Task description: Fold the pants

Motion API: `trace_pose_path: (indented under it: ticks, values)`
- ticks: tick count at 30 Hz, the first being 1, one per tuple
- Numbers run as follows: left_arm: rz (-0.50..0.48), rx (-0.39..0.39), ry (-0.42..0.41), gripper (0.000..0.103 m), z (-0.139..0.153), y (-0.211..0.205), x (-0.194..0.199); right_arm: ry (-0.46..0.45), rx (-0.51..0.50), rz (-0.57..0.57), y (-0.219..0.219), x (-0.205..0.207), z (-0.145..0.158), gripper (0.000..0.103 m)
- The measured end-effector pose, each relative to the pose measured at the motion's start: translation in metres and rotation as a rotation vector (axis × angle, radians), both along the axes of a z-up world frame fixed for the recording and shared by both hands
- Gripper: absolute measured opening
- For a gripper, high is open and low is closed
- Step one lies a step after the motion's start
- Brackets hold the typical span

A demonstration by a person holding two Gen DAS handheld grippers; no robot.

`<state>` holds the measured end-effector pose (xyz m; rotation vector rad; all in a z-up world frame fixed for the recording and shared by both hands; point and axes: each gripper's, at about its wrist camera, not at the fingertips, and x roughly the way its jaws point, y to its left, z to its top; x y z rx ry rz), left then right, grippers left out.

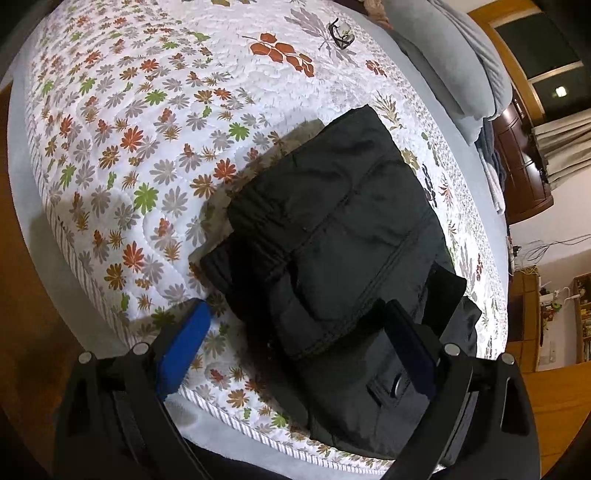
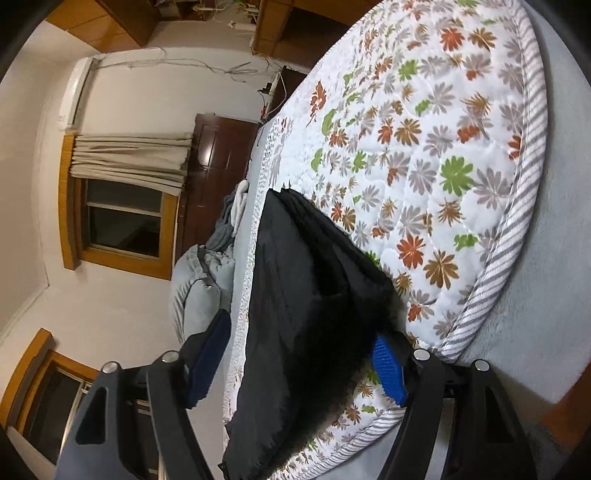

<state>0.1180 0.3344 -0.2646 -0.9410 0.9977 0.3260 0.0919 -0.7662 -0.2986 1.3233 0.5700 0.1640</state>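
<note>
Black pants (image 1: 332, 221) lie folded into a thick stack near the front edge of the floral mattress (image 1: 129, 147). My left gripper (image 1: 295, 308) hovers over the near end of the stack and is open wide. Its blue pad (image 1: 184, 347) is off the cloth to the left, and the other finger (image 1: 410, 347) is above the fabric. In the right wrist view the pants (image 2: 306, 295) run away from me along the mattress (image 2: 443, 166). My right gripper (image 2: 301, 328) is open around their near edge. One blue pad (image 2: 388, 369) brushes the fuzzy lining and the other pad (image 2: 207, 362) stands apart.
A pair of glasses (image 1: 341, 31) lies far back on the mattress. Grey bedding (image 1: 461, 55) is piled along the far right side. A dark wooden cabinet (image 2: 218, 166), curtains (image 2: 129, 162) and a window (image 2: 122, 225) stand beyond the bed. The floor is wooden (image 1: 554, 406).
</note>
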Motion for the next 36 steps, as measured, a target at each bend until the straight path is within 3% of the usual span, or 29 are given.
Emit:
trace_pose_path:
  ticks: [3,6,7,8,15,27,36]
  values:
    - [0.005,0.000,0.004,0.094,0.001,-0.002,0.002,-0.011,0.017,-0.006,-0.002,0.003,-0.001,0.074]
    - [0.007,0.002,0.005,0.094,0.001,-0.002,0.003,-0.018,0.032,0.015,-0.003,0.006,0.000,0.044]
    - [0.008,0.002,0.005,0.094,0.001,-0.002,0.003,-0.021,0.035,0.020,-0.004,0.006,0.000,0.026]
    - [0.009,0.001,0.004,0.094,0.001,-0.002,0.003,-0.022,0.036,0.024,-0.005,0.006,0.001,0.023]
    - [0.013,-0.013,-0.004,0.094,0.002,-0.002,0.001,-0.029,-0.052,0.048,-0.002,0.012,0.030,0.019]
    - [0.016,-0.056,-0.046,0.094,-0.001,0.008,-0.010,-0.087,-0.216,0.112,0.028,0.037,0.120,0.017]
    - [0.009,-0.063,-0.063,0.094,-0.003,0.013,-0.018,-0.116,-0.383,0.176,0.063,0.035,0.169,0.017]
